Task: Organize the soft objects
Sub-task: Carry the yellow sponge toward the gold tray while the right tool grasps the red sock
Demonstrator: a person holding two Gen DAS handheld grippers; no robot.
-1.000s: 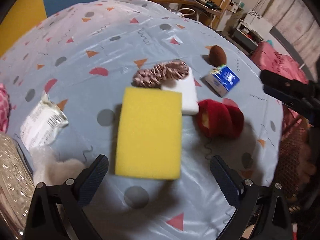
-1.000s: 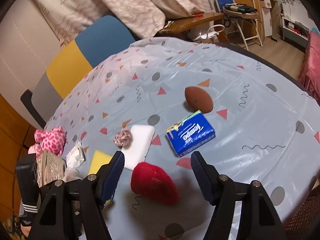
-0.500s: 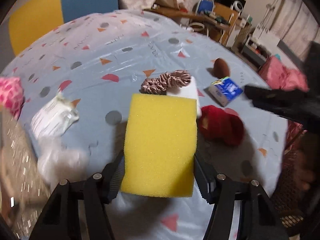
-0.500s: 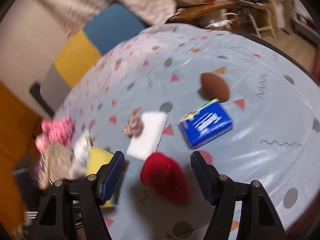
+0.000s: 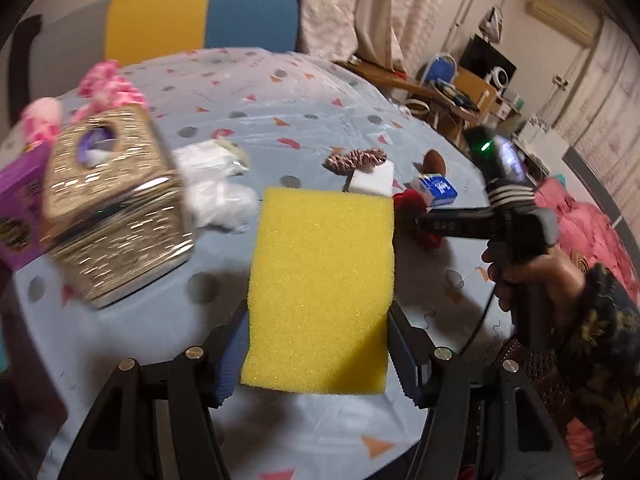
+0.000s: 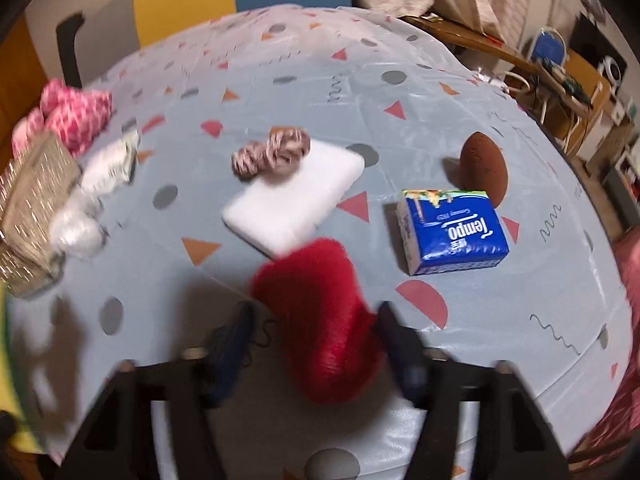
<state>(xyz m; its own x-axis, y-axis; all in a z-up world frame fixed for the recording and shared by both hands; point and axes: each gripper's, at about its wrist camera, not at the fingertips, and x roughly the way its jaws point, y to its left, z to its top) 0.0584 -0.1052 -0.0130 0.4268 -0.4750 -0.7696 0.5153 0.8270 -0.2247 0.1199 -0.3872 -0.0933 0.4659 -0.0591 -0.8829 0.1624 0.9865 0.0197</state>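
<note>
My left gripper [image 5: 318, 350] is shut on a yellow sponge [image 5: 320, 288] and holds it above the table. My right gripper [image 6: 316, 340] is open, its jaws on either side of a red fuzzy object [image 6: 320, 320] that lies on the table; it also shows in the left wrist view [image 5: 416, 212]. A white sponge [image 6: 296, 196] with a striped pink-brown scrunchie [image 6: 272, 152] on its far end lies behind the red object. The right gripper's body [image 5: 480, 224] shows in the left wrist view.
A blue Tempo tissue pack [image 6: 452, 232] and a brown egg-shaped sponge [image 6: 484, 168] lie to the right. A gold tissue box [image 5: 112, 208], white packets [image 5: 212, 184] and a pink plush [image 6: 72, 116] sit at the left. The table edge [image 6: 600, 360] is near.
My left gripper closed on the yellow sponge and lifted it, swinging left toward the gold box. My right gripper moved forward and down around the red fuzzy object.
</note>
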